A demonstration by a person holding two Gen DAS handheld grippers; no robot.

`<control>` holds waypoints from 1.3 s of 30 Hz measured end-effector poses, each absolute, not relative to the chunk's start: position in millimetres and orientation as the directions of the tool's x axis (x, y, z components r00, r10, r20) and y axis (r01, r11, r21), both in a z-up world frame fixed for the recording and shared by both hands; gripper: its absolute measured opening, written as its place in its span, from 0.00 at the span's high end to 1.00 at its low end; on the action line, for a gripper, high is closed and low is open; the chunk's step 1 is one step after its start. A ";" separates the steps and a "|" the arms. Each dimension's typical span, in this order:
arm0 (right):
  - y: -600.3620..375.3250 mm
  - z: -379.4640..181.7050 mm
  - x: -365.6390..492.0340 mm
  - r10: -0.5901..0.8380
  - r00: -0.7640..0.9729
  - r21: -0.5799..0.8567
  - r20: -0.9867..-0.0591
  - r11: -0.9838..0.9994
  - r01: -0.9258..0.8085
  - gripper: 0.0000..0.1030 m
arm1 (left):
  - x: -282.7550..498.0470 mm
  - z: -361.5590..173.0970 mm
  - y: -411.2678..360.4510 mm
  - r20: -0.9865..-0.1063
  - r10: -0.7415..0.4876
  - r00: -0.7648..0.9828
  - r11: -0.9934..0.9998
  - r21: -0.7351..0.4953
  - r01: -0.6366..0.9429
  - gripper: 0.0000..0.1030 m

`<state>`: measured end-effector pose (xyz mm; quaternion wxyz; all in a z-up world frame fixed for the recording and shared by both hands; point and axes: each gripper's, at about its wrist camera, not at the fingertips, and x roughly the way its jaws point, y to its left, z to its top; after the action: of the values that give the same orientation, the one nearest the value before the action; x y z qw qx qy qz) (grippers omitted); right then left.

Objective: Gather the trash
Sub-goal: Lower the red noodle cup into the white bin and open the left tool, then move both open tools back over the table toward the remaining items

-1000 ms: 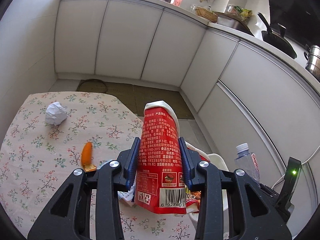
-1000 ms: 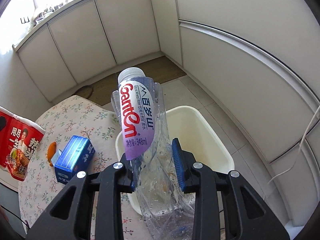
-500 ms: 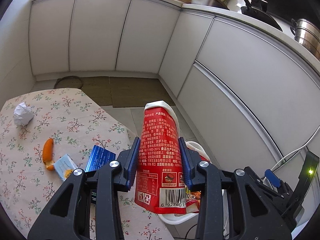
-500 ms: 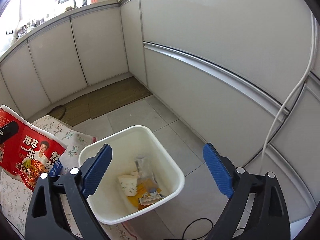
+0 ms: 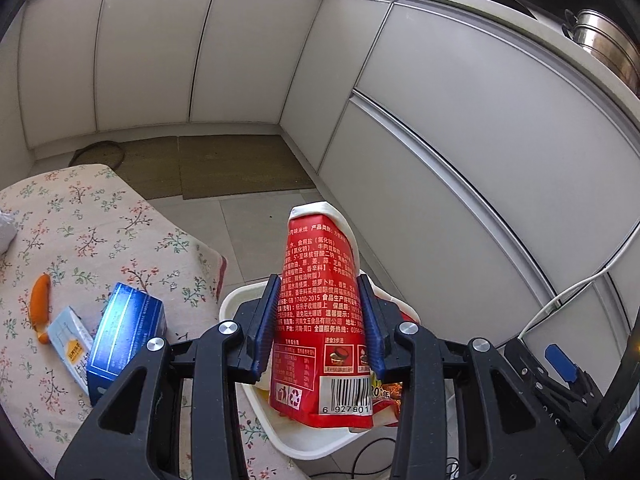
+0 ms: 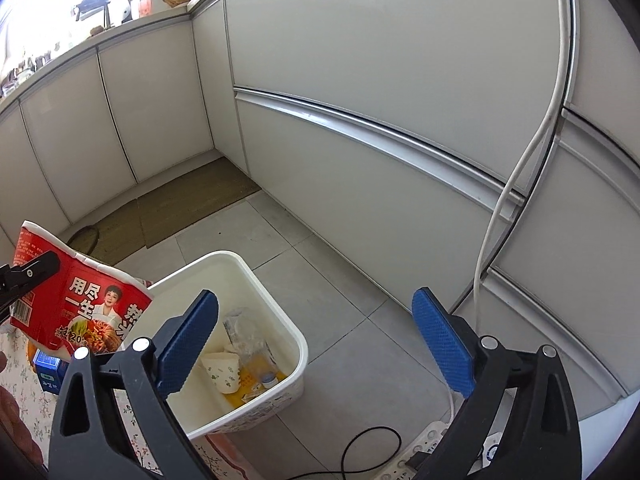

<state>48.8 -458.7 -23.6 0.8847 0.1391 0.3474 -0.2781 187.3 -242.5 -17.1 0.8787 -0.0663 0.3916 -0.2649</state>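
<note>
Noodle packet [image 5: 320,320] in left tongs [image 5: 320,324], apparently over bin [image 6: 280,304]

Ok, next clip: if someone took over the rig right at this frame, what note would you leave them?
Left gripper: shut on the red noodle packet, held upright over the near rim of the white bin.
Right gripper: open and holding nothing, above the bin.
In the bin: a paper cup, a crumpled clear plastic bottle and small scraps.
On the floral table: blue box, small carton, orange piece, and something white cut off at the left edge.
Left to do: drop the packet in the bin, then collect the table items.
</note>
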 end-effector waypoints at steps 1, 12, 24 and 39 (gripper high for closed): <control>-458.6 -24.2 49.7 -0.397 0.603 0.049 -0.692 0.808 0.588 0.08 | 188.4 -19.6 -244.7 -0.653 -0.521 0.549 0.848 -0.324 0.420 0.64; -440.9 -19.3 58.2 -0.431 0.619 -0.001 -0.656 0.821 0.571 0.08 | 181.3 -22.8 -240.7 -0.684 -0.394 0.614 0.910 -0.196 0.366 0.15; -390.8 -6.7 75.7 -0.405 0.676 -0.025 -0.616 0.867 0.497 0.06 | 168.6 -10.1 -194.6 -0.730 -0.231 0.643 0.965 -0.090 0.245 0.07; -301.7 -0.5 112.0 -0.285 0.740 -0.016 -0.610 0.937 0.348 0.06 | 171.7 -5.2 -104.4 -0.741 -0.147 0.656 0.989 -0.105 0.103 0.07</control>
<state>112.0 -301.7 -0.5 0.9314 0.0494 0.3183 -0.1698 171.7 -104.4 -5.2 0.9095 -0.0267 0.4091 -0.0685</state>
